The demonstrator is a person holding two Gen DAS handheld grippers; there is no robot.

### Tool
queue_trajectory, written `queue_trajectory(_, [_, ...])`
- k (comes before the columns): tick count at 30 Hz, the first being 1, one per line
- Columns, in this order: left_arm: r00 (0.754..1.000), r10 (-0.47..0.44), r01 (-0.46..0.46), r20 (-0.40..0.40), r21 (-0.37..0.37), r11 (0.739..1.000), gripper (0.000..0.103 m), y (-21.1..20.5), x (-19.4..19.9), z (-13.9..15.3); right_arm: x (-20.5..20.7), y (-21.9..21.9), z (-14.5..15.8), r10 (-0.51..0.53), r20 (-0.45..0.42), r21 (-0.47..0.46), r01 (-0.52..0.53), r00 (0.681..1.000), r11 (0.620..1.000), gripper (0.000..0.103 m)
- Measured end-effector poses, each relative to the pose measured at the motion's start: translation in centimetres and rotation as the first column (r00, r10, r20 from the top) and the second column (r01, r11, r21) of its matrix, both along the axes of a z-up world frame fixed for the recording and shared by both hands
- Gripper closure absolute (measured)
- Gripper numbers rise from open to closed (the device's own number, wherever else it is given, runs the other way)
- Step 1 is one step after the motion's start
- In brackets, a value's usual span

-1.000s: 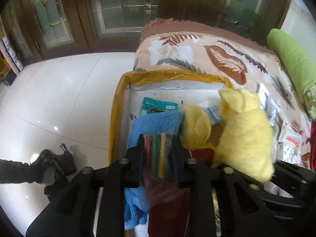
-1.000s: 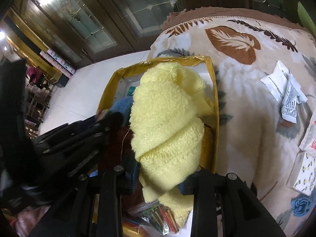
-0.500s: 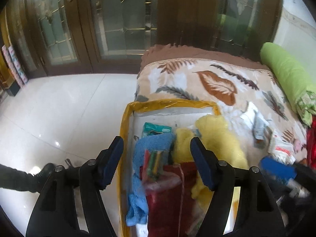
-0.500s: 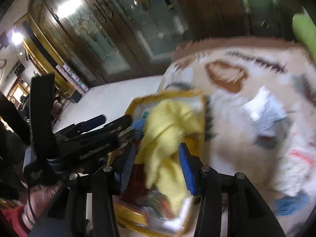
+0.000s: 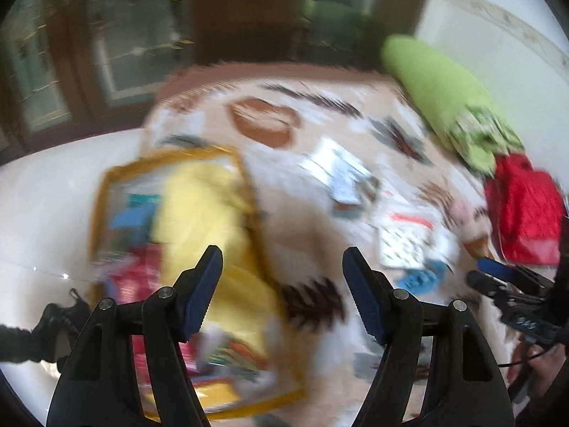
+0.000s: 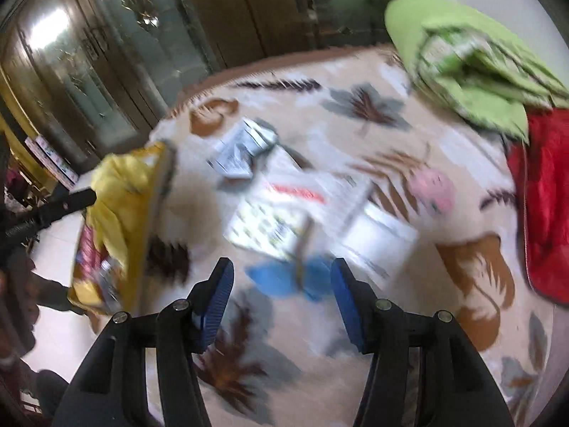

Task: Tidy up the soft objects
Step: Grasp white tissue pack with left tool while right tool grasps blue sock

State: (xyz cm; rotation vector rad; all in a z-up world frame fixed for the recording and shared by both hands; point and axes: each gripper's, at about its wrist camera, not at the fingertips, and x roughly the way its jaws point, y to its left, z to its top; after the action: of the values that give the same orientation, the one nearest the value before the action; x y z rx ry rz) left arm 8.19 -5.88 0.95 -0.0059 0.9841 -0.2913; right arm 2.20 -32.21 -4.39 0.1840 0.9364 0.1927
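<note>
A yellow-rimmed clear storage bag lies at the bed's left edge, holding a yellow knit garment, a blue towel and red items; it also shows in the right wrist view. My left gripper is open and empty above the bed, right of the bag. My right gripper is open and empty over a small blue soft item. Both views are blurred.
Packets and papers and a pink soft item lie on the leaf-print blanket. A green quilt and a red bag sit at the right. White floor lies left of the bed.
Both grippers opened, let go of the colourful item and the yellow garment in the bag, and swung right over the bed.
</note>
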Motion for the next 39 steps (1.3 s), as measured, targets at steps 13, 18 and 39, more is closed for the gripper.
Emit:
queue_trajectory(13, [0.871, -0.479, 0.491, -0.113, 0.128, 0.862, 0.032, -12.6, 2.1, -6.0, 1.3, 2.7, -3.3, 0.378, 0.022, -0.215, -0.365, 0.926, 0.906, 0.046])
queue_trajectory(18, [0.748, -0.655, 0.663, -0.112, 0.188, 0.725, 0.032, -15.6, 2.2, -6.7, 2.1, 2.8, -3.7, 0.513, -0.016, -0.236, -0.502, 0.858, 0.832, 0.046])
queue_trajectory(39, [0.363, -0.884, 0.926, -0.295, 0.215, 0.309, 0.032, -20.8, 5.4, -9.8, 5.6, 3.4, -6.2, 0.682, -0.130, -0.280, -0.686, 0.720, 0.671, 0.041])
